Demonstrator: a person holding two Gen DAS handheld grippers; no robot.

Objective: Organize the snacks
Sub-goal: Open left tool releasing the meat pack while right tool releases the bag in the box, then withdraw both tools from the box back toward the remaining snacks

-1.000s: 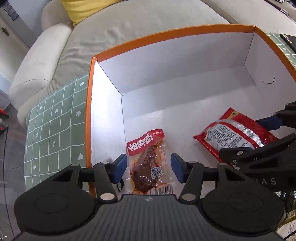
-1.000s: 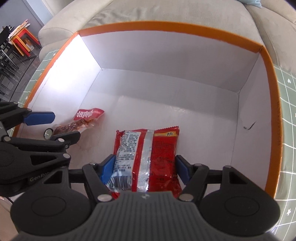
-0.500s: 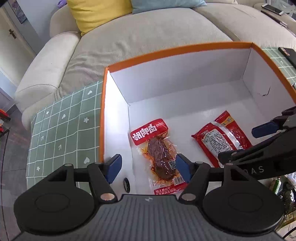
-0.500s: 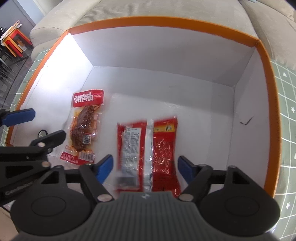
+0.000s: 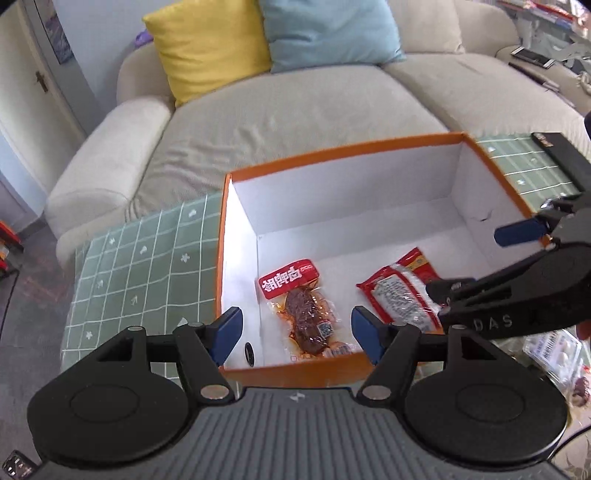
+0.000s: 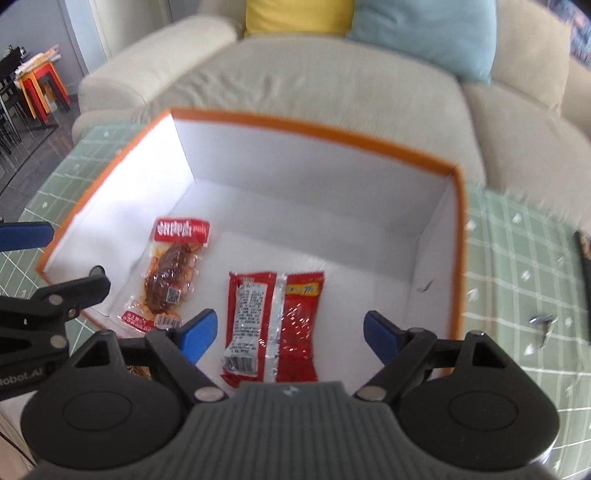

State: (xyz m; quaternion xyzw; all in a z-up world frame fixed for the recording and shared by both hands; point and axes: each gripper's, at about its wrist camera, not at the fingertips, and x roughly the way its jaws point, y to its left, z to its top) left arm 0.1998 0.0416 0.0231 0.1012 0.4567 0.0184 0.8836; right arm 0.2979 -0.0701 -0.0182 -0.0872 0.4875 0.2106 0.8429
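An orange-rimmed box [image 5: 343,147] [image 6: 314,127] with white inside walls stands on the table. On its floor, side by side, lie a clear meat snack packet with a red label [image 5: 303,314] [image 6: 171,273] and a red foil packet [image 5: 399,291] [image 6: 275,321]. My left gripper [image 5: 297,332] [image 6: 61,258] hovers open above the box's near edge, over the meat packet, holding nothing. My right gripper [image 6: 290,334] [image 5: 480,260] hangs over the red packet. Its jaws are opening, with nothing gripped between them.
A green checked cloth [image 5: 140,266] covers the table around the box. Behind it is a beige sofa [image 5: 295,110] with yellow [image 5: 207,48] and blue [image 5: 328,33] cushions. A flat black item [image 5: 561,155] lies right of the box. More snack packs [image 5: 554,350] lie near right.
Both grippers have risen and drawn back out of the box with their jaws spread wider. The two packets stay on the box floor. More of the sofa has come into view.
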